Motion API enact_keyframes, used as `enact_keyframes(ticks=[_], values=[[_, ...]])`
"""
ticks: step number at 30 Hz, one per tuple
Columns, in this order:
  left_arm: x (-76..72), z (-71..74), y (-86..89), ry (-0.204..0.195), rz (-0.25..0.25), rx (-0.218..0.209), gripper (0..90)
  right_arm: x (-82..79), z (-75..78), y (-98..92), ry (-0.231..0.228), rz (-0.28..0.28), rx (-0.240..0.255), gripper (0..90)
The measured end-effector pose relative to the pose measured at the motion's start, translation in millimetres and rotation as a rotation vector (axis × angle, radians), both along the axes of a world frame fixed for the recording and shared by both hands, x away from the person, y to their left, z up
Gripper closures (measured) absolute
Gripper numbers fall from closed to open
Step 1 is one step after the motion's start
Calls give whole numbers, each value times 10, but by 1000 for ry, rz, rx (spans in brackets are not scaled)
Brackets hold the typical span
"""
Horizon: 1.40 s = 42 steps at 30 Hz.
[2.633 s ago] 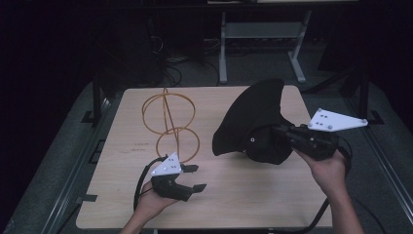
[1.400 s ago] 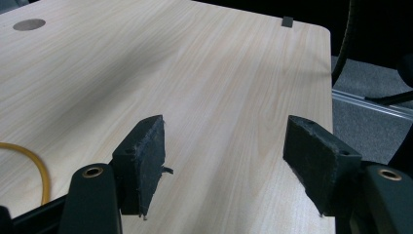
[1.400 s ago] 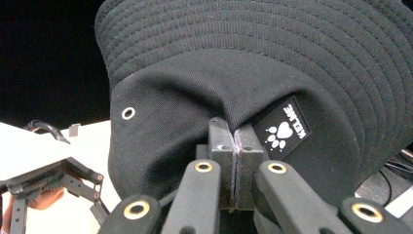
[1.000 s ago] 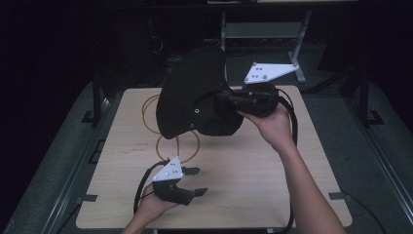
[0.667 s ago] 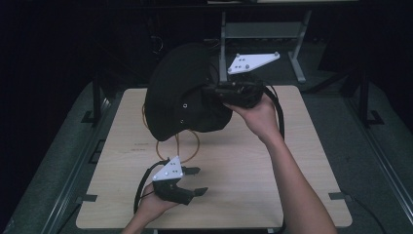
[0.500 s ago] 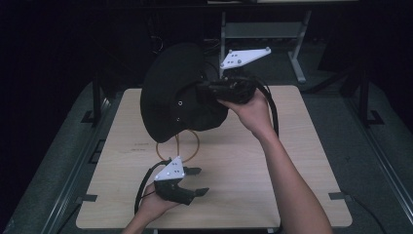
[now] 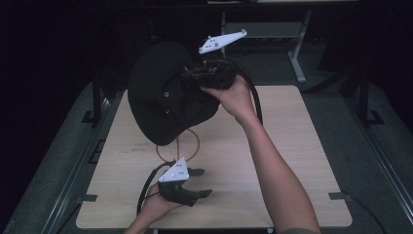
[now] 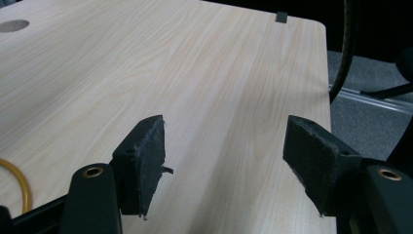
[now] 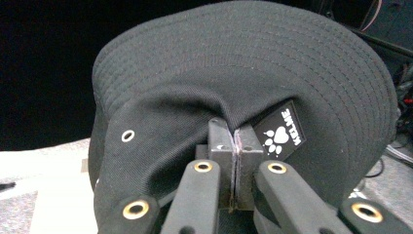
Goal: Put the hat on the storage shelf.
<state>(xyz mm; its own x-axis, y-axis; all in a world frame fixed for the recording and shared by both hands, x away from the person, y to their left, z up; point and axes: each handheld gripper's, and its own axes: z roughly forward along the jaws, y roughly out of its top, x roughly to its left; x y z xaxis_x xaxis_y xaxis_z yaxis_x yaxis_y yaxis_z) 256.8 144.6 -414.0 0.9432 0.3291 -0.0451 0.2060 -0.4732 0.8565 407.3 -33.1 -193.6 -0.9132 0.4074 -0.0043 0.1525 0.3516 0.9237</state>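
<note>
Dark room, grey carpet floor [image 7: 375, 146], light wood table [image 7: 292, 146].

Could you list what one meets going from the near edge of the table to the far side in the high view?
Left gripper → orange wire ring → black bucket hat → right gripper

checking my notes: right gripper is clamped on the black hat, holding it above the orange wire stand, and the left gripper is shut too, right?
Not quite: the left gripper is open, its jaws apart over bare table, as the left gripper view shows. The rest holds: the right gripper is clamped on the black hat above the orange wire stand.
</note>
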Motion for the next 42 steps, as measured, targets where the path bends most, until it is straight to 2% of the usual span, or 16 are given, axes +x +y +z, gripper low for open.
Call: enact_keyframes(ticks=[3,10,18,24,27,28,29,30,31,34,37,42], values=[[22,3,12,8,2,-8,312,54,7,66,23,3,0,892],[7,17,-37,-9,-14,-5,312,172,-11,273,31,-3,3,892],[-2,27,-41,-12,-15,-7,312,290,-33,491,41,1,-42,891],[3,25,-62,-27,-22,24,312,340,-36,632,48,8,-78,889],[5,31,-64,-26,-24,23,311,368,-47,729,47,12,-101,879],[3,25,-70,-27,-23,17,311,378,-58,768,48,8,-110,851],[1,21,-75,-29,-24,17,311,382,-75,810,50,-3,-115,779],[1,21,-75,-29,-24,17,311,382,-75,810,50,-3,-115,779],[-4,20,-79,-25,-26,18,310,405,-146,873,84,-1,-123,548],[-24,16,-87,-22,-27,19,310,397,-204,832,102,4,-128,512],[-26,15,-93,-20,-28,20,310,371,-225,684,108,-9,-75,483],[-27,-1,-105,-18,-28,18,308,308,-255,413,103,-24,-52,454]])
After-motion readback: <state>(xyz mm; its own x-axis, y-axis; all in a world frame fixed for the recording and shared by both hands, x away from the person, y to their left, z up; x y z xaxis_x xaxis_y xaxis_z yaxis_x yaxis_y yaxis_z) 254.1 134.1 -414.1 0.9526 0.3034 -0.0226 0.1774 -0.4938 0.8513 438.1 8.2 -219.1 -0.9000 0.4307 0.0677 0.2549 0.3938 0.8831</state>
